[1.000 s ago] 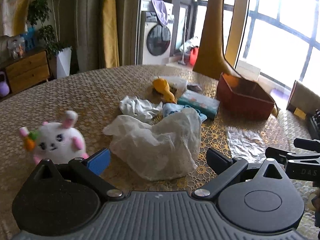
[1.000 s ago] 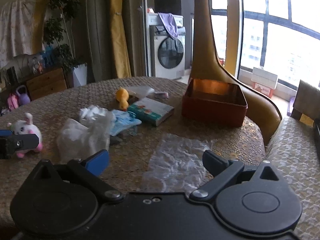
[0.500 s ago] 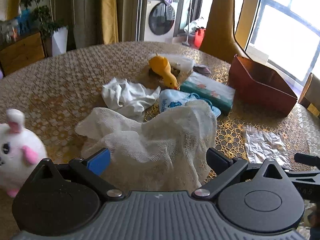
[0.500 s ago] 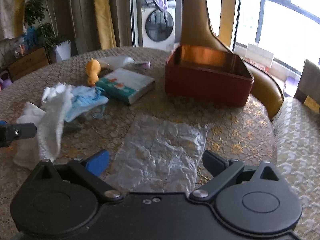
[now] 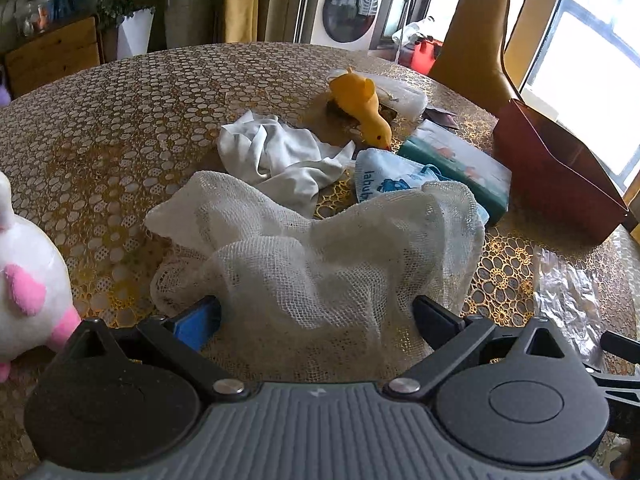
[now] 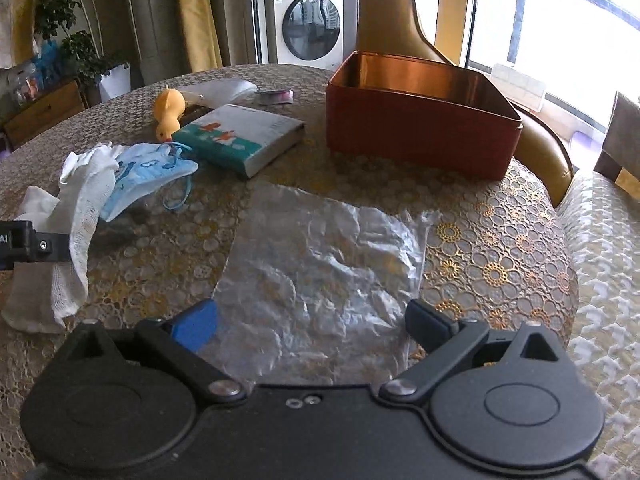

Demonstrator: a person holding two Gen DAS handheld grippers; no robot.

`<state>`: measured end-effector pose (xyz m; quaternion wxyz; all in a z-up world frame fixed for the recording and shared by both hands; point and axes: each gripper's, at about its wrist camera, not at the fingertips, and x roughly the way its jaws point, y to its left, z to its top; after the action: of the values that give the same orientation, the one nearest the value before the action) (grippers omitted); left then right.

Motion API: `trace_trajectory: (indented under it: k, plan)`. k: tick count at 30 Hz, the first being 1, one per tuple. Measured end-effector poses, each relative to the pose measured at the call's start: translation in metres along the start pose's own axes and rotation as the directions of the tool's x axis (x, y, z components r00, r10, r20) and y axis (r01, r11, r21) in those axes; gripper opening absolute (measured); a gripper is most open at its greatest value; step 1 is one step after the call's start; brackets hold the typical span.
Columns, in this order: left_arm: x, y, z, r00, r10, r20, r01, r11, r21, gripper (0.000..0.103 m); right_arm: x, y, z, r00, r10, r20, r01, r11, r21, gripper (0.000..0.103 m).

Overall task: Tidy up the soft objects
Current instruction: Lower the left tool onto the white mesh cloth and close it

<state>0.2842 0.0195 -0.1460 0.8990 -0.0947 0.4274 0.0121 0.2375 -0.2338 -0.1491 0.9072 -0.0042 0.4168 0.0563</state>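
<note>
A crumpled white mesh cloth (image 5: pixel 320 256) lies on the table, and my left gripper (image 5: pixel 316 316) stands open around its near edge. Behind it lie a white rag (image 5: pixel 276 152), a blue face mask (image 5: pixel 384 178) and a yellow plush duck (image 5: pixel 362 106). A white and pink plush bunny (image 5: pixel 24 280) sits at the far left. My right gripper (image 6: pixel 312 324) is open over a crinkled clear plastic sheet (image 6: pixel 320 264). The mesh cloth (image 6: pixel 76 220) and the left gripper's finger (image 6: pixel 36 244) show at the left of the right wrist view.
A red-brown open box (image 6: pixel 420 120) stands at the back right. A teal tissue pack (image 6: pixel 240 136) lies beside the mask. A gold chair (image 6: pixel 400 8) rises behind the box. The round table (image 5: pixel 100 120) has a gold lace cover.
Both grippers have moved forward and lower. The mesh cloth now lies between the left fingers, and the plastic sheet fills the space between the right fingers.
</note>
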Motion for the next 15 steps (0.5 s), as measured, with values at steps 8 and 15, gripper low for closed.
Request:
trace_trajectory:
  k: [8, 15]
  plan:
    - [-0.003, 0.005, 0.002, 1.000, 0.011, 0.009, -0.011, 1.000, -0.023, 0.087, -0.001, 0.001, 0.000, 1.000, -0.024, 0.015, 0.024, 1.000, -0.013, 0.087]
    - [-0.009, 0.014, 0.004, 0.999, 0.040, 0.008, -0.040, 0.998, -0.045, 0.049, -0.006, -0.005, 0.001, 0.998, -0.054, 0.025, 0.054, 0.998, 0.012, 0.061]
